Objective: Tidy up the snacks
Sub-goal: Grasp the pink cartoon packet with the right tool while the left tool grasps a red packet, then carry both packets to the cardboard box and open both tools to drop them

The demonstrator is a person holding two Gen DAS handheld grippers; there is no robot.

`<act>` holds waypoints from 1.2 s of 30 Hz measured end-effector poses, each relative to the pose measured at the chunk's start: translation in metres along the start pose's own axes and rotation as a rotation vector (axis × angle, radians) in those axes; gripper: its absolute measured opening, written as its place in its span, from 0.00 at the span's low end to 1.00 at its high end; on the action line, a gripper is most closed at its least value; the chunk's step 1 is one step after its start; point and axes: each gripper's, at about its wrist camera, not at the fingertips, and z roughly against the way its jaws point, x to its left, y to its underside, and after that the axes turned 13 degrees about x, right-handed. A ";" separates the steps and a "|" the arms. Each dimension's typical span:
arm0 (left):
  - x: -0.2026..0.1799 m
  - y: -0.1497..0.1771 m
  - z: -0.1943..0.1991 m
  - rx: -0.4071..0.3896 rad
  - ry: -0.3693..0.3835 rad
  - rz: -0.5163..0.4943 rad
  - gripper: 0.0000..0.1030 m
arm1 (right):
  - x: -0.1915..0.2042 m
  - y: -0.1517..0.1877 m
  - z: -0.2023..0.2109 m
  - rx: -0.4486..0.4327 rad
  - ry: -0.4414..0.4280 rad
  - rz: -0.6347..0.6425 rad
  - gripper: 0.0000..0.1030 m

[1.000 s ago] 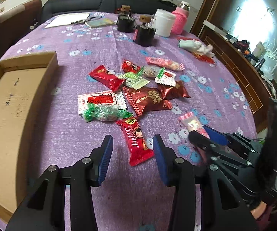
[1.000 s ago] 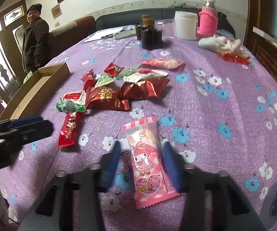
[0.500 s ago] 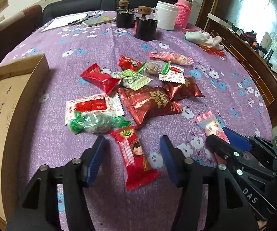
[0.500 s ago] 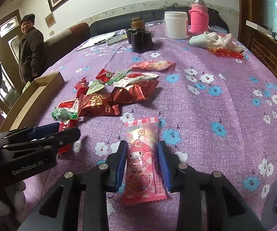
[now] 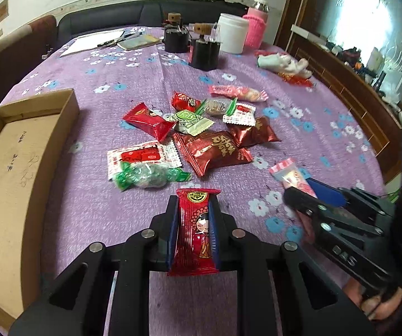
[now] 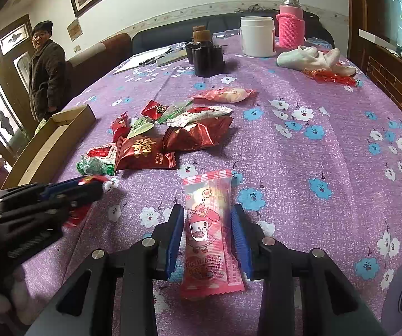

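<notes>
while the left gripper (image 5: 194,224) clamps a glossy red packet (image 5: 195,232), the right gripper (image 6: 207,238) stands released.

Window (image 5: 368,36) at right blowing out white, tablecloth (image 6: 326,145) getting soft even light, edges bending hard from fisheye, corners vignetting dark, slight blur.
</notes>
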 end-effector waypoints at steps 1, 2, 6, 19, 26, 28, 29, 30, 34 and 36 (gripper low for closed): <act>0.001 0.002 0.002 -0.004 0.006 0.002 0.16 | 0.000 0.000 0.000 0.000 0.000 0.000 0.37; 0.003 0.005 0.006 -0.006 0.018 0.005 0.16 | 0.000 0.000 0.000 0.000 0.001 -0.001 0.37; 0.011 0.014 0.021 -0.017 0.059 0.021 0.16 | 0.000 0.000 -0.001 0.000 0.003 -0.002 0.36; 0.090 0.020 0.138 -0.197 0.079 0.056 0.16 | 0.049 -0.003 0.038 0.000 0.072 0.066 0.25; 0.147 -0.012 0.185 -0.284 -0.016 0.083 0.16 | 0.110 -0.030 0.098 -0.100 -0.087 0.136 0.24; 0.160 -0.028 0.183 -0.282 -0.056 0.090 0.16 | 0.124 -0.048 0.104 -0.104 -0.164 0.133 0.24; 0.167 -0.038 0.179 -0.275 -0.072 0.092 0.16 | 0.131 -0.060 0.104 -0.099 -0.216 0.122 0.24; 0.174 -0.047 0.173 -0.259 -0.080 0.100 0.16 | 0.136 -0.070 0.103 -0.091 -0.261 0.111 0.24; 0.203 -0.070 0.137 -0.192 -0.057 0.165 0.16 | 0.166 -0.117 0.074 -0.033 -0.382 0.067 0.24; 0.214 -0.076 0.115 -0.160 -0.033 0.206 0.16 | 0.180 -0.133 0.050 0.018 -0.414 0.046 0.24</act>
